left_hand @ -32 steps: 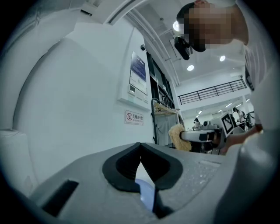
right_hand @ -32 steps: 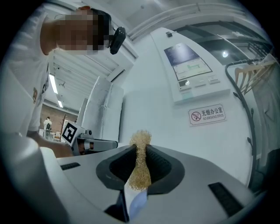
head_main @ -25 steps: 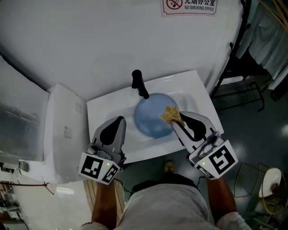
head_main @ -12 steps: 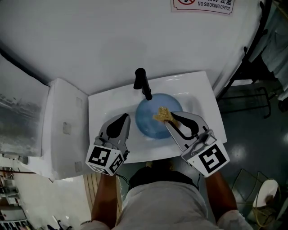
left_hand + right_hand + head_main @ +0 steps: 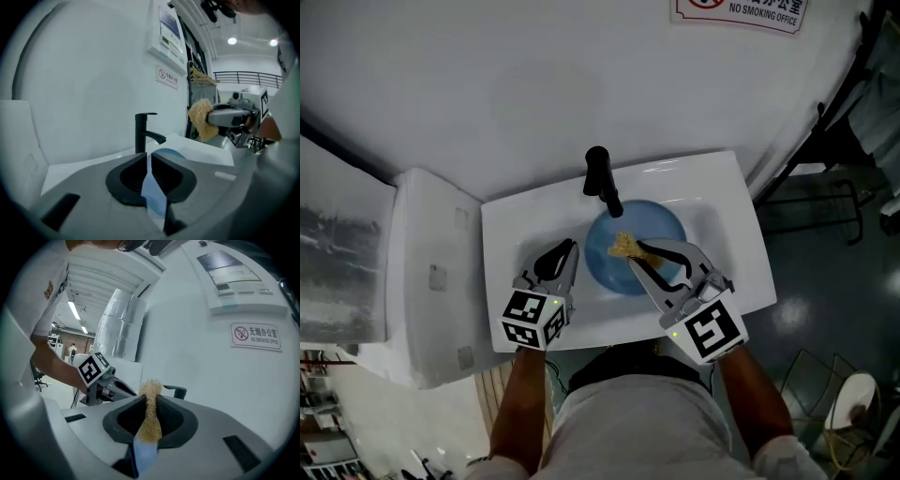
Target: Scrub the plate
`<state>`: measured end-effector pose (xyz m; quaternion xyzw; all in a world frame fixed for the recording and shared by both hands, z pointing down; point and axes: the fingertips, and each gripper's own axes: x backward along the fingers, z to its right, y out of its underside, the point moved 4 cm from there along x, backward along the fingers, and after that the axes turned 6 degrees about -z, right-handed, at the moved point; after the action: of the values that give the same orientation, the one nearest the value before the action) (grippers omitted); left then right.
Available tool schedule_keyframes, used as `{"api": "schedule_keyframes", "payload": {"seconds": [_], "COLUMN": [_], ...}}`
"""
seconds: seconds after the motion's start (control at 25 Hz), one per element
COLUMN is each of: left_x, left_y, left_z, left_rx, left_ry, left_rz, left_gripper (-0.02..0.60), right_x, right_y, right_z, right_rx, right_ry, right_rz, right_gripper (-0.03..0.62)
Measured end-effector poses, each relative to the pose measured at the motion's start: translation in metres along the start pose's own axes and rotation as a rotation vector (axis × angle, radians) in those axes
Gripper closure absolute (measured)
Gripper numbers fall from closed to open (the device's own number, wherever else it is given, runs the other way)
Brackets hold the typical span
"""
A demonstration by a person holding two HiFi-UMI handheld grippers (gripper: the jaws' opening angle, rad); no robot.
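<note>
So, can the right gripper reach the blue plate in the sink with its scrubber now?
Probably yes. The right gripper, shut on the scrubber, hangs over the plate. The faucet stands at its far rim, and nothing shows between scrubber and plate.

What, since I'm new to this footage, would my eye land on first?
A blue plate lies in the white sink under a black faucet, mid-frame in the head view. The right gripper is shut on a tan scrubber over the plate. The left gripper, jaws together, sits just left of the plate.
</note>
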<state>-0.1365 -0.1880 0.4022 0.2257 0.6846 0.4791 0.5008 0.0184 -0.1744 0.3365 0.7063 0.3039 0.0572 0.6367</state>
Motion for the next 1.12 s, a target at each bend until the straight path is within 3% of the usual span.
{"api": "schedule_keyframes", "payload": {"seconds": [0.2, 0.44, 0.84, 1.12], "left_x": [-0.021, -0.046, -0.086, -0.101], "left_y": [0.023, 0.053, 0.094, 0.114], "left_z": [-0.009, -0.015, -0.022, -0.023], "left_rx": [0.015, 0.01, 0.031, 0.024], "left_ry": [0.045, 0.09, 0.132, 0.149], "left_rz": [-0.081, -0.198, -0.359, -0.437], "left_gripper": [0.481, 0.439, 0.399, 0.4], "right_x": [-0.034, -0.072, -0.122, -0.14], "right_y": [0.018, 0.044, 0.093, 0.112], "right_z": [-0.007, -0.012, -0.006, 0.002], "right_rx": [0.066, 0.092, 0.08, 0.037], "right_ry": [-0.021, -0.031, -0.011, 0.015], "right_rz": [-0.085, -0.174, -0.326, -0.358], "right_gripper": [0.533, 0.533, 0.533, 0.531]}}
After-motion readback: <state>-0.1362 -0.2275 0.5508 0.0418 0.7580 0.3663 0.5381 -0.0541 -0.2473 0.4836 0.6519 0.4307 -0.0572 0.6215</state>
